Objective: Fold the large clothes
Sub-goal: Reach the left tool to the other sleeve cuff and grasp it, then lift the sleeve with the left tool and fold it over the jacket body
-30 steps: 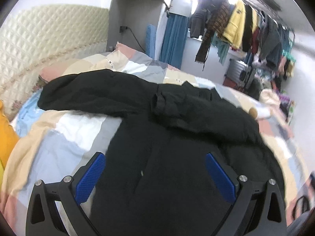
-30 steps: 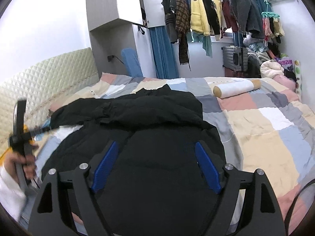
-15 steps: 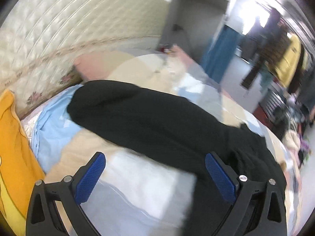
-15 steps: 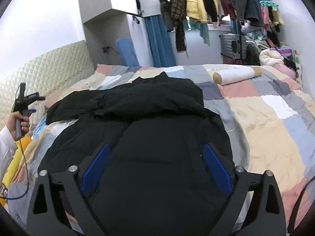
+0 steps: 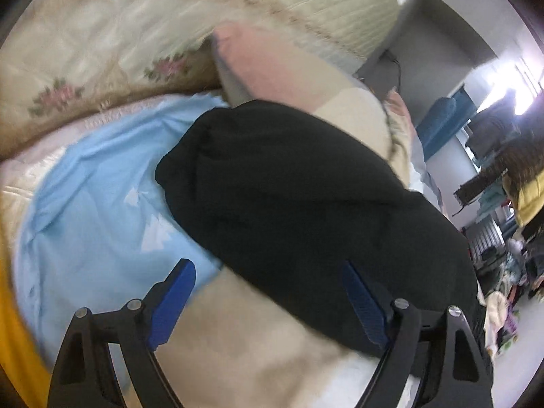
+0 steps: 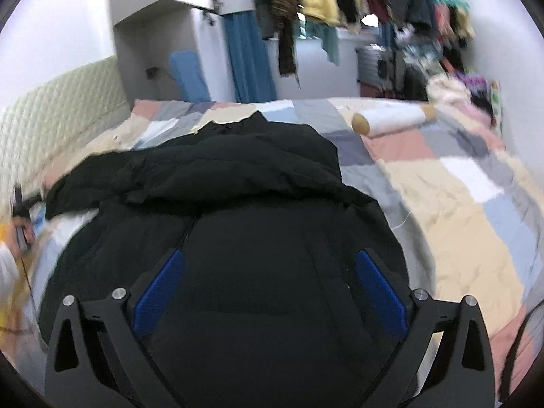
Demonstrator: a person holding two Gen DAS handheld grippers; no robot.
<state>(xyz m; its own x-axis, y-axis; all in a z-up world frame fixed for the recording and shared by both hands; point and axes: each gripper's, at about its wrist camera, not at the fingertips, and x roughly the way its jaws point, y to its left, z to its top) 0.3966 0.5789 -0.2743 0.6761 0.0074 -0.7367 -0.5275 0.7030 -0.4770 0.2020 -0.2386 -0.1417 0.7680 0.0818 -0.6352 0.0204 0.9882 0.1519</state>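
A large black padded jacket lies spread on the patchwork bedspread, its hood away from me. One sleeve stretches left toward the headboard, and its cuff end rests on light blue cloth. My left gripper hovers over that sleeve, and its jaws are closing. The sleeve's lower edge lies between the fingers, but the pads do not press on it. My right gripper stands open above the jacket's body, holding nothing. At the far left of the right wrist view a hand holds the left gripper.
A quilted cream headboard and a pink pillow lie beyond the sleeve. Light blue cloth and yellow fabric sit at the left. A white bolster lies on the bed's far right. Clothes hang on a rail.
My left gripper swung left from above the jacket's body to the sleeve end by the headboard, rolling as it went, and its jaws narrowed a little. The right gripper's jaws widened and it shifted slightly.
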